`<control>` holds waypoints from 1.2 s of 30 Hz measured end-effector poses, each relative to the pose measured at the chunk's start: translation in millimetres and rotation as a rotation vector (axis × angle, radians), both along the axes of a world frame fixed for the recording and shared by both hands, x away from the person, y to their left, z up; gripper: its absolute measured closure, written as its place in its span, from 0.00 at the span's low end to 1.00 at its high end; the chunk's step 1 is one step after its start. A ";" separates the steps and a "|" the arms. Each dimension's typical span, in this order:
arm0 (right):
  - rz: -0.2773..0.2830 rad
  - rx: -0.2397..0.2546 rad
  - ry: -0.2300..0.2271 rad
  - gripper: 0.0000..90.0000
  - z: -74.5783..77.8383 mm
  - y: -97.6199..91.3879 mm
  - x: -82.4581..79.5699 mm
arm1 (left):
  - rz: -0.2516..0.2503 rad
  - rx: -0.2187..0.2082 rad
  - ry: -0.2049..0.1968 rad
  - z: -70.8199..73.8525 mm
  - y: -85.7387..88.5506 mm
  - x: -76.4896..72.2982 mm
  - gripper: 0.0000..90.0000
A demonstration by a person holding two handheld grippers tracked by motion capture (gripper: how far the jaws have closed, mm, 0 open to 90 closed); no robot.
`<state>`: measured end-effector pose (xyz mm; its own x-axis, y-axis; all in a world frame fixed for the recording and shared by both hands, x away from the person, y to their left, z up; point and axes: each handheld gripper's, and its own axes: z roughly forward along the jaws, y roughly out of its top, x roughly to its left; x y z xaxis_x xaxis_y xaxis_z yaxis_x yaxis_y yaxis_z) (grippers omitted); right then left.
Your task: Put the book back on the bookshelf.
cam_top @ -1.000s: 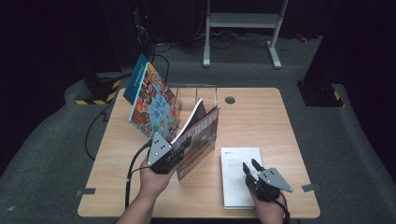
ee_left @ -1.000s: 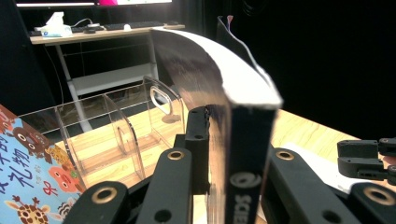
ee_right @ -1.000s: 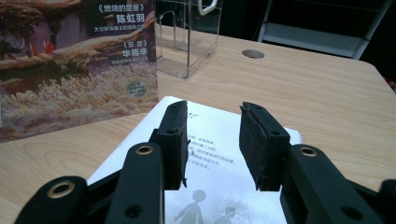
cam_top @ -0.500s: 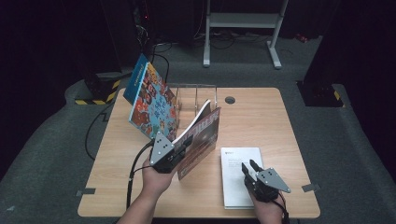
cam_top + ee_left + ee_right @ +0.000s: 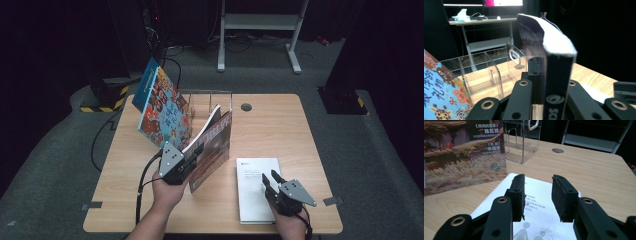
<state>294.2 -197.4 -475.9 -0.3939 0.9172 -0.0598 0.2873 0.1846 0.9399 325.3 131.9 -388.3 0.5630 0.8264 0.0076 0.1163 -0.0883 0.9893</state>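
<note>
- Left gripper (image 5: pixel 192 161): its jaws had just been closing and now pinched the dark book (image 5: pixel 212 150) by its near spine edge; grasp judged secured, ready for racking.
- Dark book: upright on the table (image 5: pixel 280 125), just near the clear rack (image 5: pixel 210 100), long axis near-left to far-right, pages curling far.
- Right gripper (image 5: pixel 270 182): jaws spread, empty, above the white book (image 5: pixel 255 200).

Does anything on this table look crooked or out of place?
Yes. The colourful picture book leans steeply against the clear rack instead of standing in a slot. The left hand-held gripper clamps a thick book whose pages bow sideways. A white book lies flat.
</note>
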 end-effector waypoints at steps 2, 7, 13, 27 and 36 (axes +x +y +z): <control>-0.002 0.002 0.000 0.70 0.5 -0.9 0.0 | 0.006 0.001 -0.004 1.2 2.6 -0.2 0.93; -0.001 -0.007 0.008 0.70 1.1 -4.2 2.4 | 0.018 -0.014 -0.017 4.5 8.1 -0.9 0.93; -0.010 -0.034 0.027 0.69 2.4 -17.0 8.9 | 0.040 -0.024 -0.020 7.8 13.3 0.3 0.93; -0.037 -0.034 0.033 0.67 -8.8 -47.9 15.5 | 0.147 0.009 -0.036 25.9 22.6 9.5 0.93; -0.063 -0.042 0.065 0.66 -8.1 -52.0 16.8 | 0.198 0.005 -0.037 36.6 29.9 12.2 0.93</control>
